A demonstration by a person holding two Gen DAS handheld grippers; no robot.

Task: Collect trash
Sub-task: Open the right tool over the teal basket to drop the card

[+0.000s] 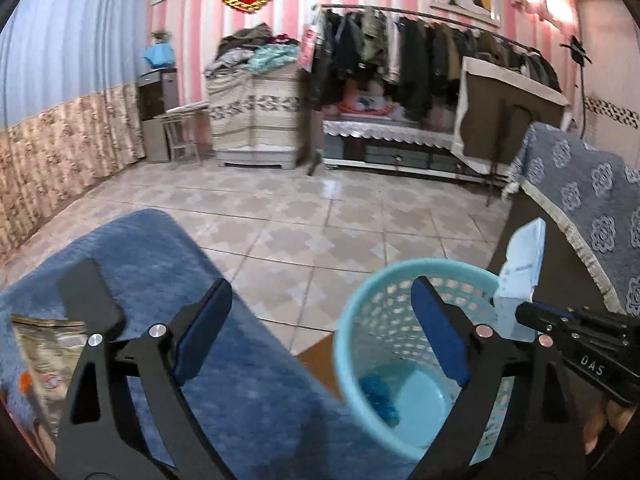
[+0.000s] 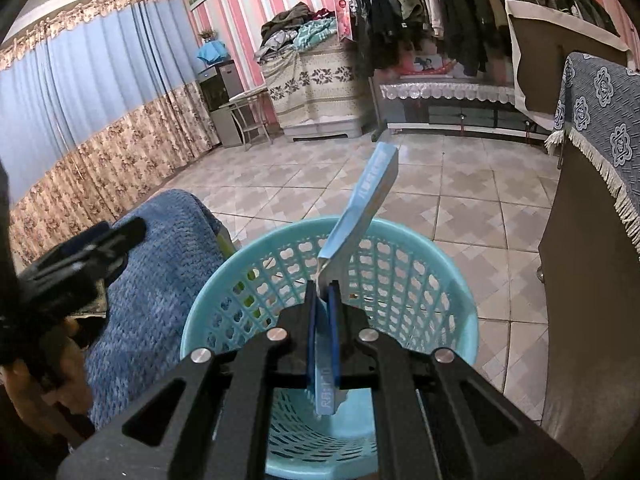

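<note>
Two hand-held grippers are seen at the light blue basket (image 2: pixel 280 264): the right hand-held gripper (image 2: pixel 326 300) is clamped tight on a pale blue flat packet (image 2: pixel 360 208) held over the rim, while the left hand-held gripper (image 1: pixel 320 312) is spread wide and holds nothing. A blue scrap (image 1: pixel 378 396) is seen on the basket floor, and a printed wrapper (image 1: pixel 44 356) is left on the blue blanket (image 1: pixel 160 256). If released now, the tall tilted packet could be caught on the rim or tipped out onto the floor.
</note>
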